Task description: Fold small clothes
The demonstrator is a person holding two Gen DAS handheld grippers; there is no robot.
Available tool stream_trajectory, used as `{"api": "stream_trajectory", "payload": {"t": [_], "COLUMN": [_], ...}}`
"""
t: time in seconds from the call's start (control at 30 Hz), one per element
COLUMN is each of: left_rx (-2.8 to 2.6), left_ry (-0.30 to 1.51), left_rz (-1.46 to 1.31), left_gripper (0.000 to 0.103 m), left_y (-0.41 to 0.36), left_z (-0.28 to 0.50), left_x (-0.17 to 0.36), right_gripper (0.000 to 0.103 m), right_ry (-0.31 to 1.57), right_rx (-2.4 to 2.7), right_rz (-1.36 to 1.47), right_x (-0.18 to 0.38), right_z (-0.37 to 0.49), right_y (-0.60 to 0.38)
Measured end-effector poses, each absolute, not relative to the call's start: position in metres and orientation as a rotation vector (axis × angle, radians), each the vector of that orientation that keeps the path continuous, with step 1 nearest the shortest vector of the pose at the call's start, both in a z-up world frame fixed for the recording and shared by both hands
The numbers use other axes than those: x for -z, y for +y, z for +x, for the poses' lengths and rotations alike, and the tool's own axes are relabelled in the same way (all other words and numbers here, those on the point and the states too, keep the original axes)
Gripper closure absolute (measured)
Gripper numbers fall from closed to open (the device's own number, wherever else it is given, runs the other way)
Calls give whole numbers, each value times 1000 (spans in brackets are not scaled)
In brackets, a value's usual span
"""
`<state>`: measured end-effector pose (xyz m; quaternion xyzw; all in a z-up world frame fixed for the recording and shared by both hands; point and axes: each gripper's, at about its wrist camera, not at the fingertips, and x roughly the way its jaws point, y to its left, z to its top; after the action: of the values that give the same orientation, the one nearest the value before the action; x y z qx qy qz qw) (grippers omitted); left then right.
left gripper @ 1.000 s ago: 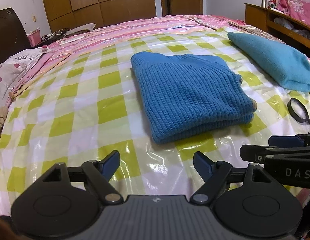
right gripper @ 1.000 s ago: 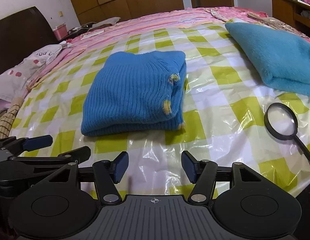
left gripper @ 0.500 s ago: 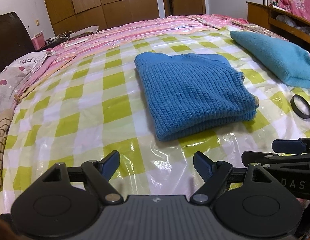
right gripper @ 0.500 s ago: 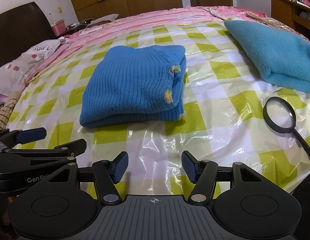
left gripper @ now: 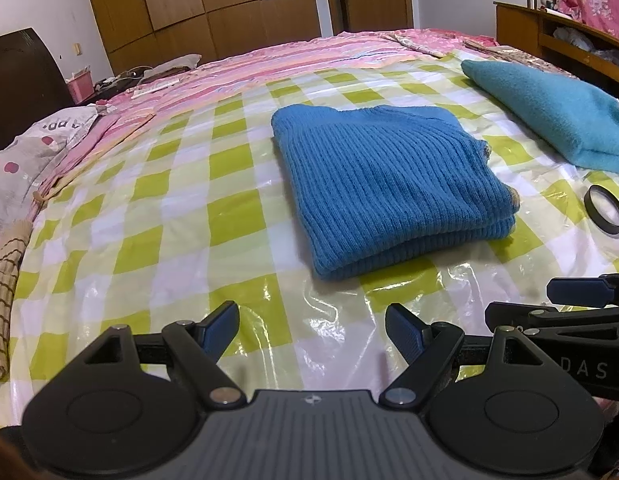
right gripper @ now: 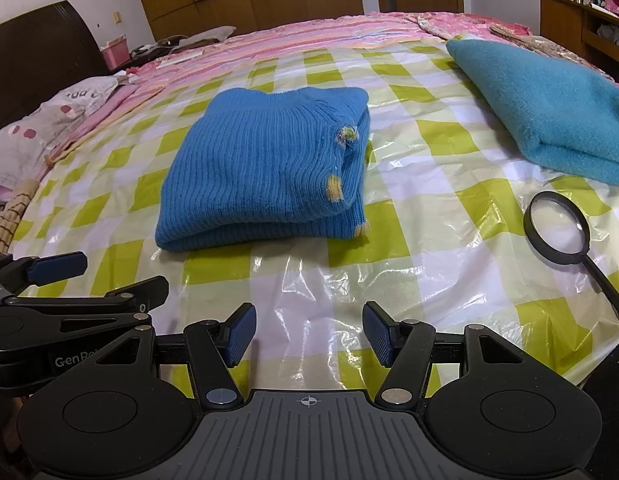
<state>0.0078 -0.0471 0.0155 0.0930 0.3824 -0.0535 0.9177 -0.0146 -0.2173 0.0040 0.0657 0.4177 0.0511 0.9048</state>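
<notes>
cut off: teal blanket (left gripper: 549, 120) right edge | magnifying glass (left gripper: 603, 210) handle cropped, left view | sweater's underside hidden

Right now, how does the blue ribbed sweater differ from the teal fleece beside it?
The blue ribbed sweater is a deeper blue with ribbed knit; the teal fleece is lighter and fuzzy. The sweater shows small yellow patches at its right edge; the fleece is plain. The sweater lies mid-cloth; the fleece sits far right, behind the magnifying glass. Both lie folded on the checked plastic cloth, untouched.

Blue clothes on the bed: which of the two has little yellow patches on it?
The ribbed blue sweater folded in the middle of the checked sheet. Yellow spots show along its right edge; the fuzzy teal garment farther right is plain.
</notes>
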Motion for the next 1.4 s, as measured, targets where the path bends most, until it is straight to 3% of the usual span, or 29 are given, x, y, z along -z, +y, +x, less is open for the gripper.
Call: {"api": "stream_trajectory", "payload": {"t": [1.4], "left_rx": [114], "left_ry": [805], "left_rz": [145], "left_gripper": [19], "left_y": [-43], "left_z": [10], "left_x": [-14], "right_gripper": [43], "right_ry": [851], "right_rx": [-103], "right_rz": [104], "right_x": [-2], "right_z": [-15], "right_y": [-213]}}
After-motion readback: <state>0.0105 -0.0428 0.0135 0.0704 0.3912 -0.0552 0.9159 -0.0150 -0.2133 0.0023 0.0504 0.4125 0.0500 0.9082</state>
